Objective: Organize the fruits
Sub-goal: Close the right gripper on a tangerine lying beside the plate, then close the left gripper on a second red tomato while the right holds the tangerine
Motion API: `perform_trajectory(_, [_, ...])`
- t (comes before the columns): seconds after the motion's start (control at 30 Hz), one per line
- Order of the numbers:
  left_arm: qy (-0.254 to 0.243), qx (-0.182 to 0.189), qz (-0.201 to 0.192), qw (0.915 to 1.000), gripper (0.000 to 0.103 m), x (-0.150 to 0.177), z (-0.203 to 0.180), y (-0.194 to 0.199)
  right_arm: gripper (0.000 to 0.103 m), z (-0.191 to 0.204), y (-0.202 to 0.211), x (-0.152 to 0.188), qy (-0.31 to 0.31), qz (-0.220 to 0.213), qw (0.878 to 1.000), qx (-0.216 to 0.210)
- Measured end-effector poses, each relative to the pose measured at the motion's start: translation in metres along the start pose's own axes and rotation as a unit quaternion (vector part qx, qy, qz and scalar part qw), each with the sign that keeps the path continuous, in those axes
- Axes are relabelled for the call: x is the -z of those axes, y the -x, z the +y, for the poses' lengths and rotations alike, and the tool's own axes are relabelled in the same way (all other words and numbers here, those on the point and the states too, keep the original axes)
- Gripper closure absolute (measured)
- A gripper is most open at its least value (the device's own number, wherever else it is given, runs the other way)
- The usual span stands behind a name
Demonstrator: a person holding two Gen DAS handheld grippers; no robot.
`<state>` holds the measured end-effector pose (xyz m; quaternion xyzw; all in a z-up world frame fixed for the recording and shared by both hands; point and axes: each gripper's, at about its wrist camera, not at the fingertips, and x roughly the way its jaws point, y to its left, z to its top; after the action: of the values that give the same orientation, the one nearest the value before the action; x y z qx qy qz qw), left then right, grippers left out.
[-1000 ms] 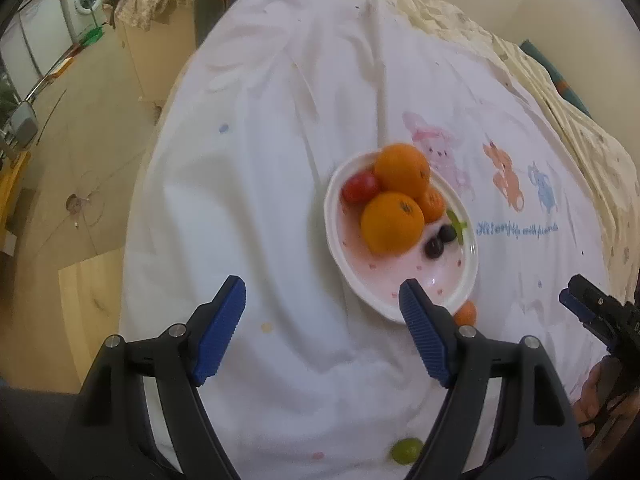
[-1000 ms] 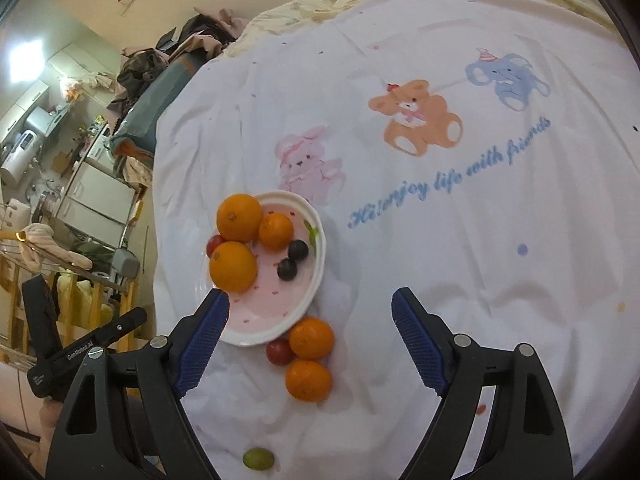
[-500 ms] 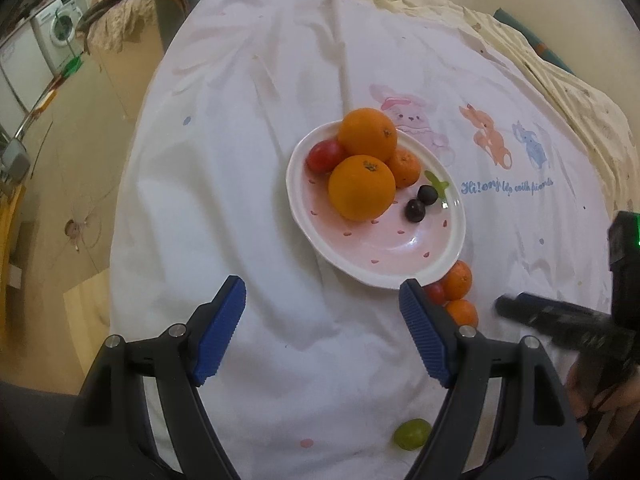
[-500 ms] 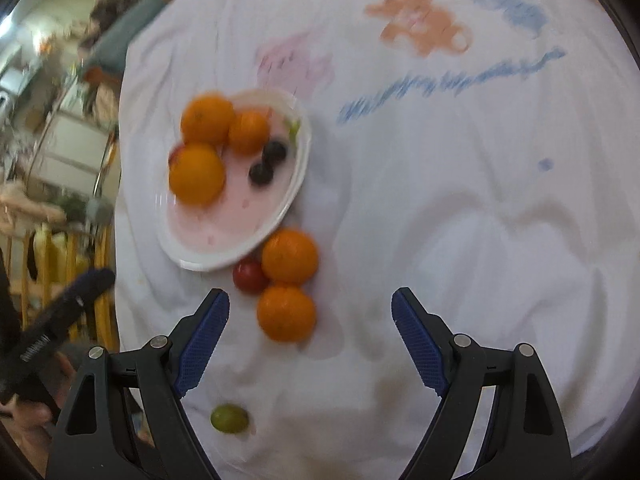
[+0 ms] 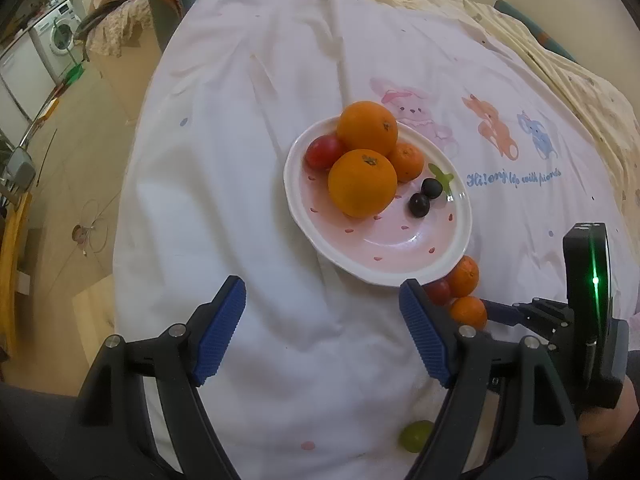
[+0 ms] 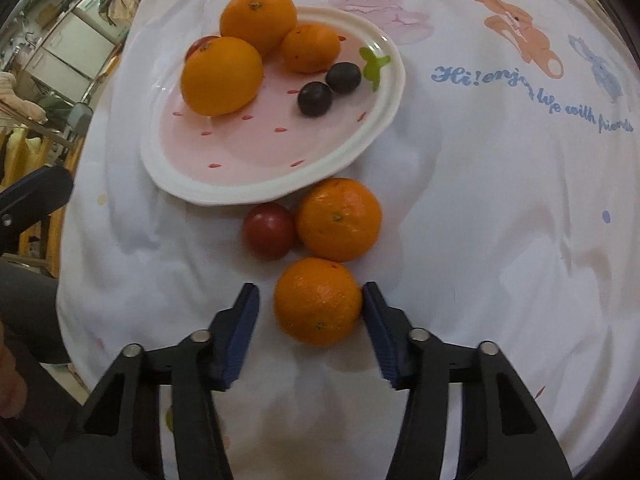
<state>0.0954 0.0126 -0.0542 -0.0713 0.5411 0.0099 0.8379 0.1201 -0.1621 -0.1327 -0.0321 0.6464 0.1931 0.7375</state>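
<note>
The right tongs [image 6: 310,308] point down at a small round orange mandarin [image 6: 318,301] lying on the white printed cloth [image 6: 480,200], low in the middle of the right wrist view. Their jaws have just been closing around it: the right blue pad [image 6: 378,328] touches its side, while a narrow gap remains at the left pad, so the grip is not yet complete. Just above it in that frame lie a second orange mandarin [image 6: 339,219] and a small red tomato [image 6: 269,231], side by side and close against the rim of the oval white-rimmed pink plate [image 6: 224,196]. On the plate, toward the upper left, are two large oranges [image 6: 222,76], a smaller mandarin [image 6: 310,49], a second red tomato mostly hidden behind them, and two dark grapes [image 6: 315,98].

The left tongs [image 5: 322,322] stand wide apart with nothing between them, over bare cloth below the plate in the left wrist view. A green grape [image 5: 415,436] lies alone at the lower right there, partly behind the right finger.
</note>
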Motion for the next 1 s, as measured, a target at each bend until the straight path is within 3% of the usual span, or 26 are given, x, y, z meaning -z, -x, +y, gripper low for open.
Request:
perform_trajectory(0.17, [-0.008, 0.005, -0.001, 1.0, 0.027, 0.002, -0.004, -0.002, 0.059, -0.006, 0.013, 0.002, -0.007, -0.016, 1.0, -0.01])
perform_trajectory(0.37, [-0.034, 0.015, 0.006, 0.9993, 0.027, 0.004, -0.022, -0.005, 0.059, -0.03, 0.056, 0.009, -0.051, -0.059, 0.996, -0.042])
perform_trajectory(0.67, [-0.062, 0.026, -0.008, 0.9977, 0.027, 0.001, -0.041, -0.001, 0.059, -0.048, 0.107, 0.032, -0.098, -0.092, 0.99, -0.034])
perform_trajectory(1.0, [-0.058, 0.03, 0.022, 0.9976, 0.027, 0.009, -0.039, -0.011, 0.059, -0.066, 0.114, 0.017, -0.119, -0.098, 0.987, -0.035])
